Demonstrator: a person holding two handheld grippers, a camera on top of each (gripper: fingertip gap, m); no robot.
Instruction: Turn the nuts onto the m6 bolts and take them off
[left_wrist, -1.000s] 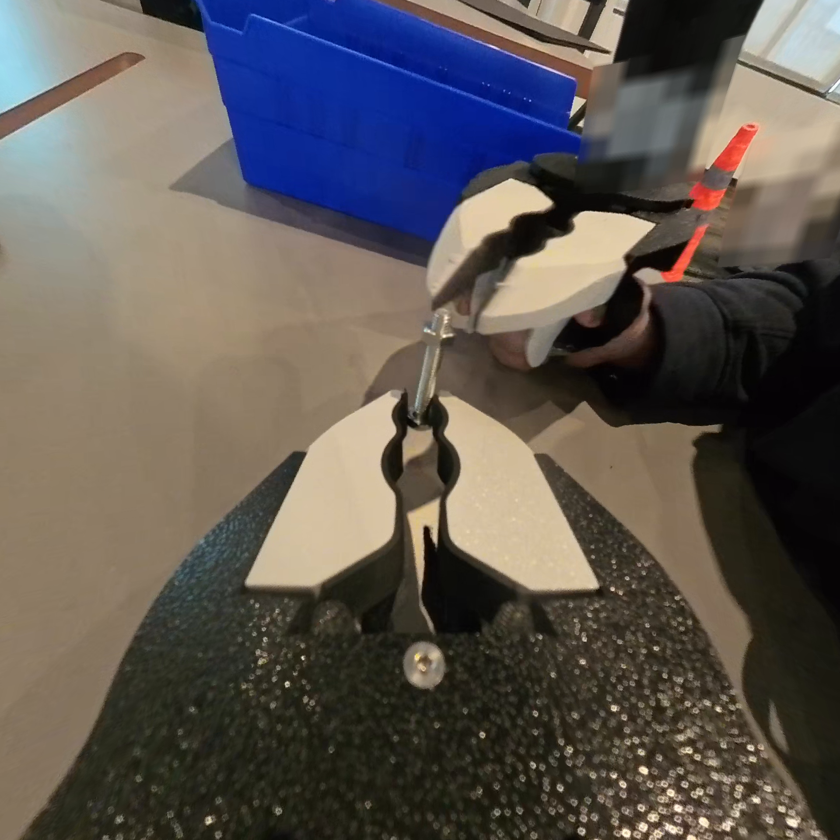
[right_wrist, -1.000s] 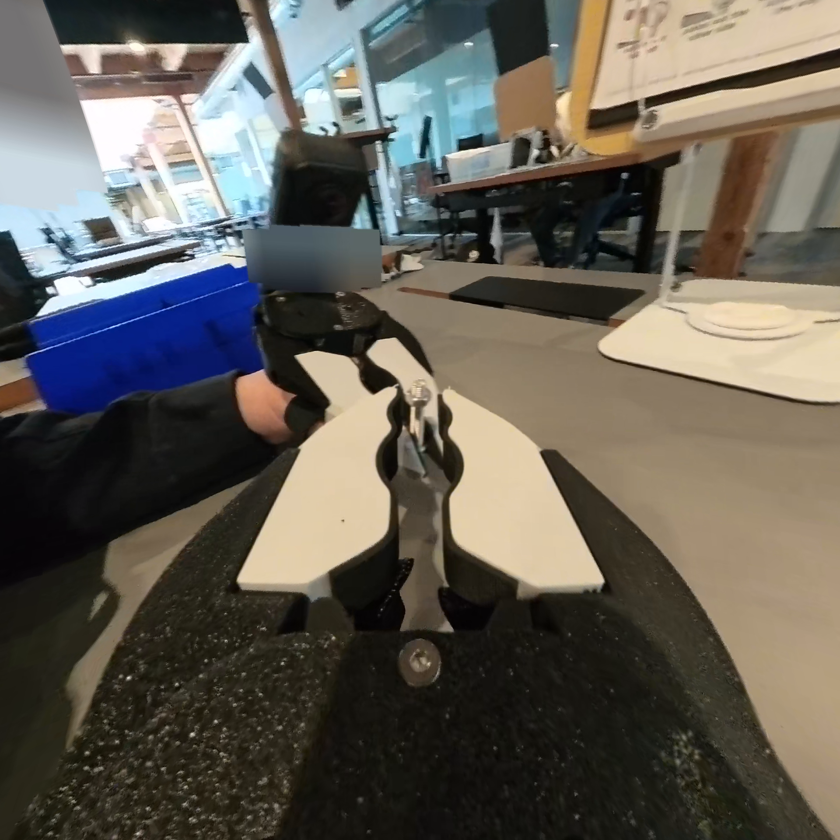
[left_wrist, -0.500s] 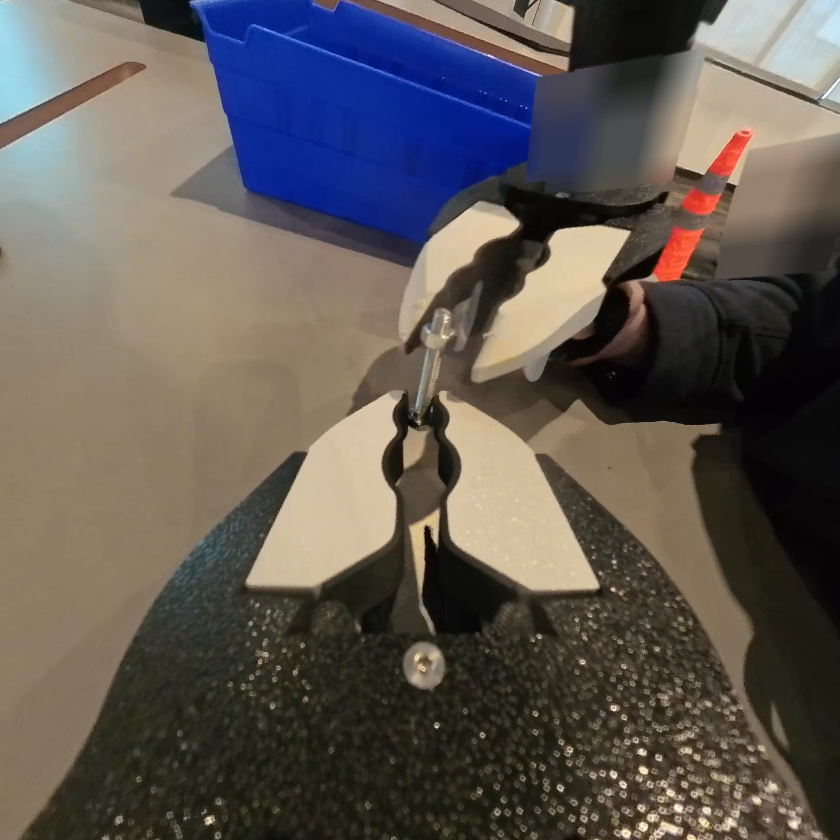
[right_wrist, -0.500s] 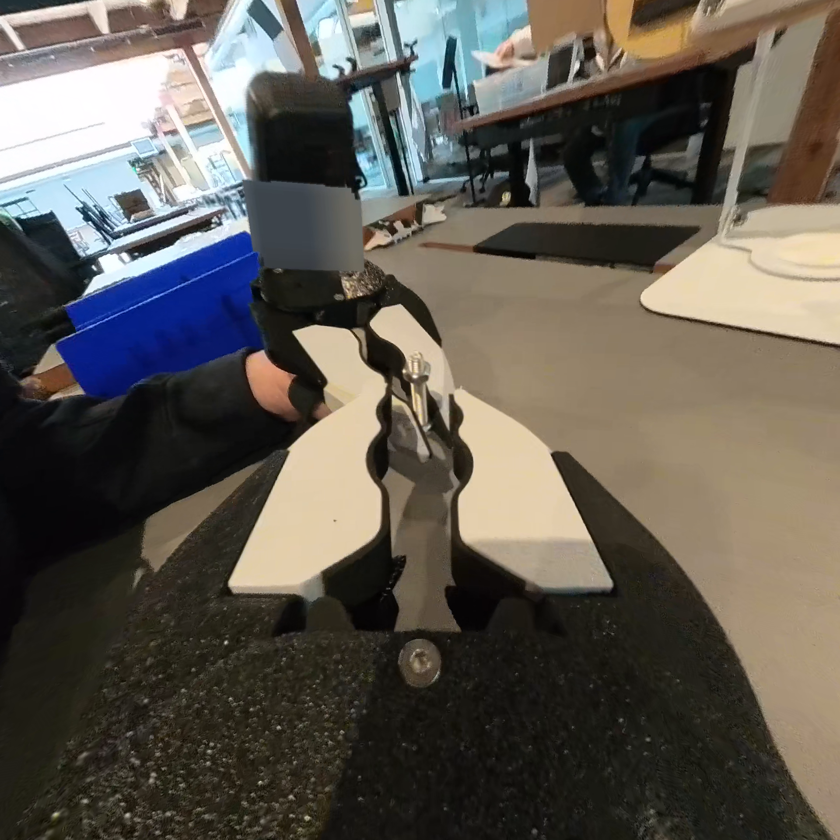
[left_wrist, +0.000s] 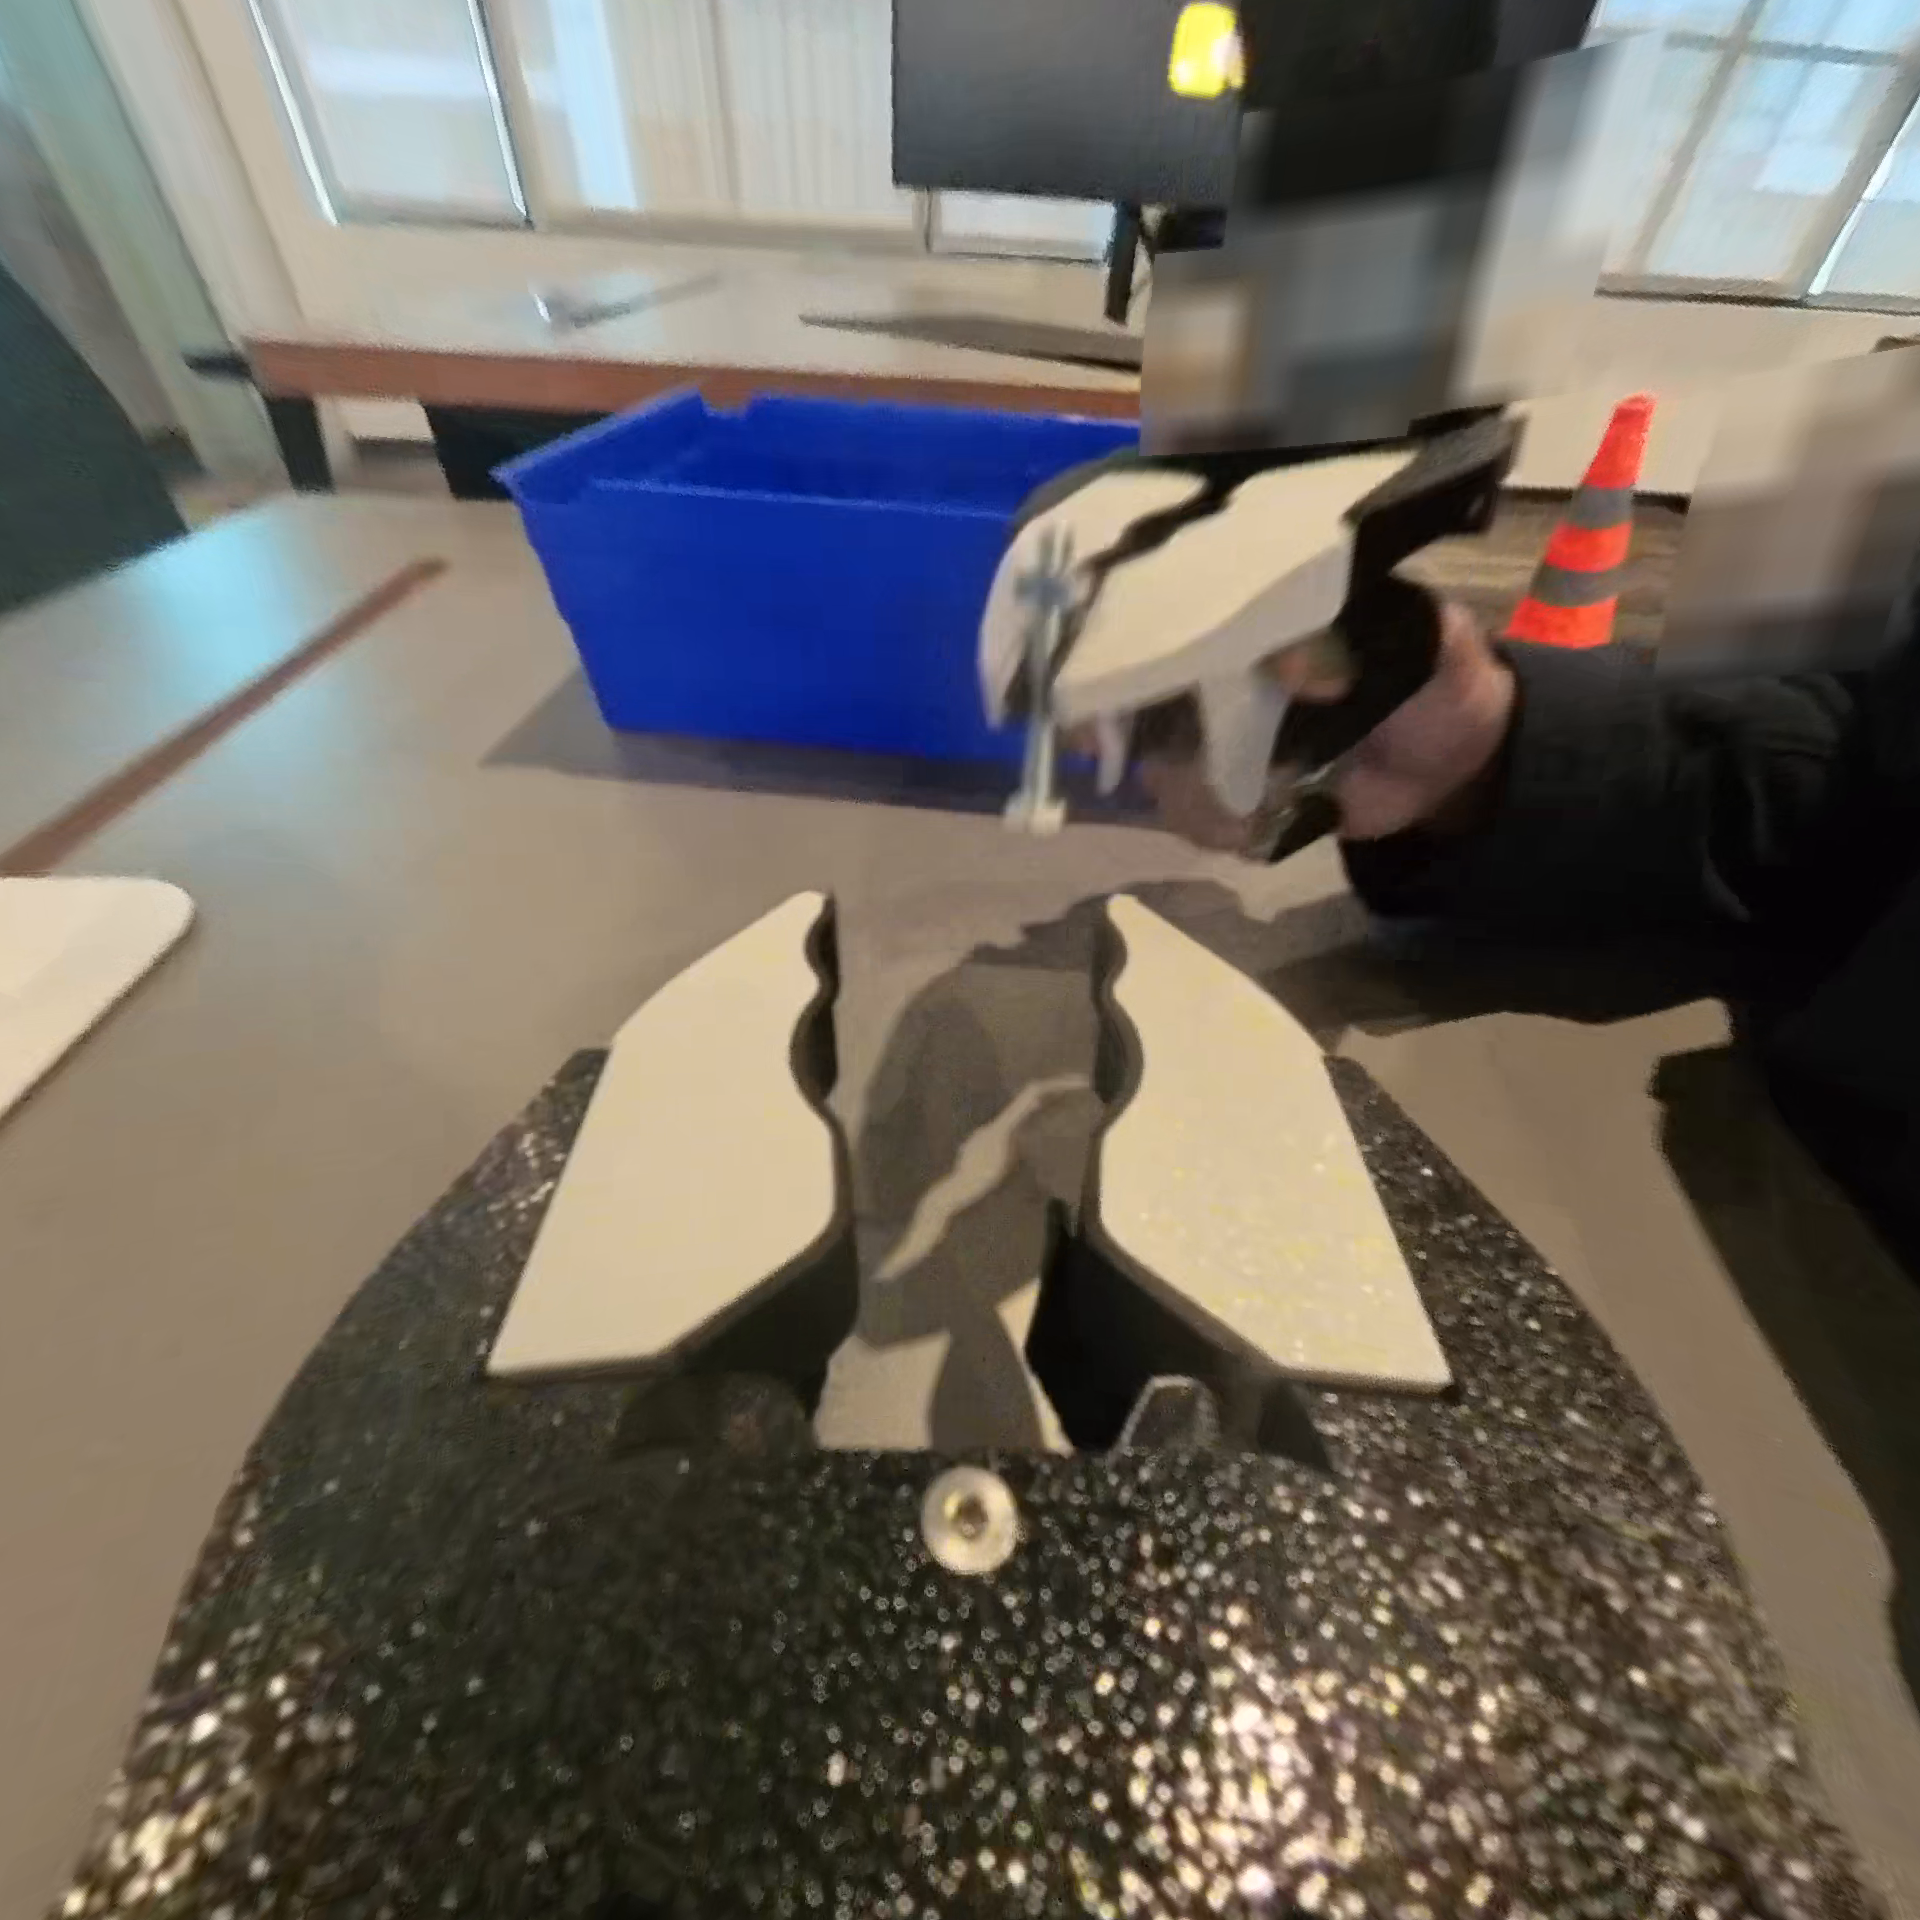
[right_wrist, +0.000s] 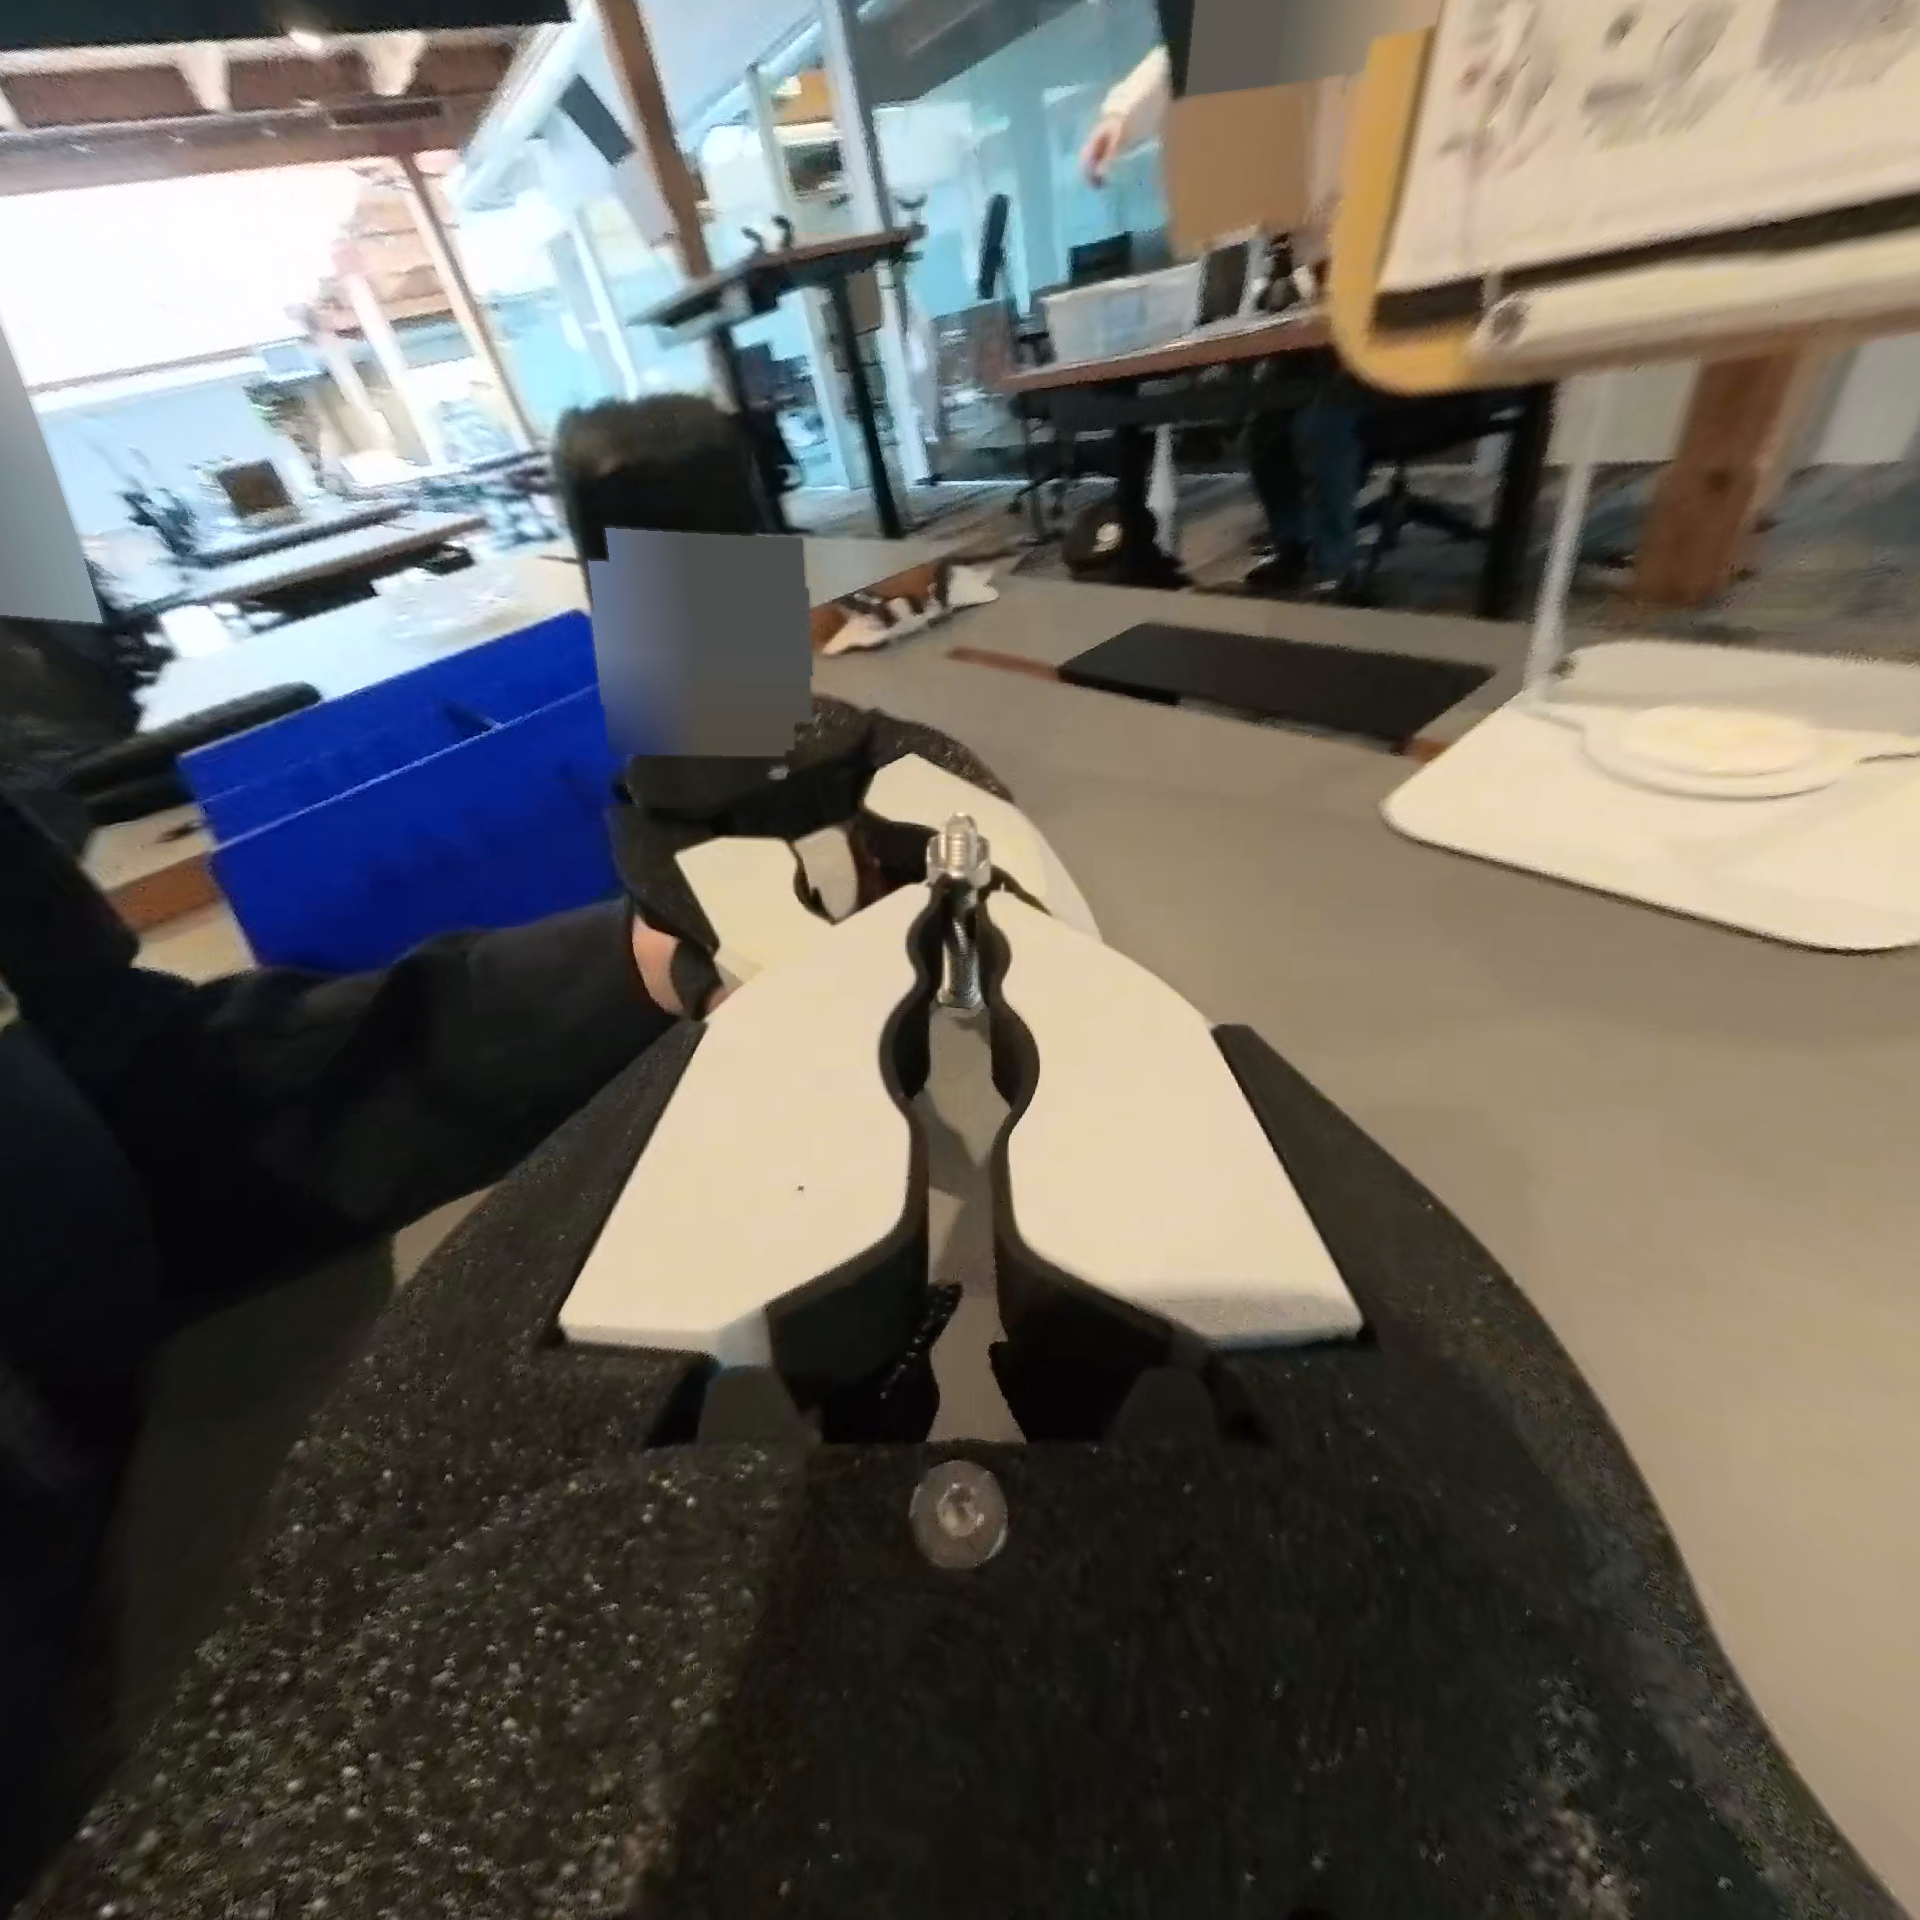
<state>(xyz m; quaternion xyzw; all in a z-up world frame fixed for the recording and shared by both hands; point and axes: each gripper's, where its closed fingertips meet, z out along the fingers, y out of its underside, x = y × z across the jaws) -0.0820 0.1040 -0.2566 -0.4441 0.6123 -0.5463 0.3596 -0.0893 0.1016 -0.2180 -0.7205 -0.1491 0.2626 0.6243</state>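
A silver m6 bolt (right_wrist: 958, 966) with a nut (right_wrist: 961, 847) near its upper end stands upright between the tips of my right gripper (right_wrist: 961, 914), which is shut on it. In the left wrist view the right gripper (left_wrist: 1023, 623) holds the bolt (left_wrist: 1042, 717) in the air above the grey table, ahead of and to the right of my left gripper (left_wrist: 966, 914). The left gripper is open and empty, with table showing between its fingers. It also shows in the right wrist view (right_wrist: 831, 883), just behind the bolt.
A blue bin (left_wrist: 790, 582) stands on the table beyond both grippers. An orange cone (left_wrist: 1590, 540) is at the far right. A white mat (left_wrist: 62, 956) lies at the left edge. A white board (right_wrist: 1662, 821) and a black mat (right_wrist: 1278, 681) lie farther off. Tip to tip, the grippers are about 4 cm apart.
My left gripper has opened and let go of the bolt. My right gripper has shut on the bolt and lifted it up and away from the left gripper.
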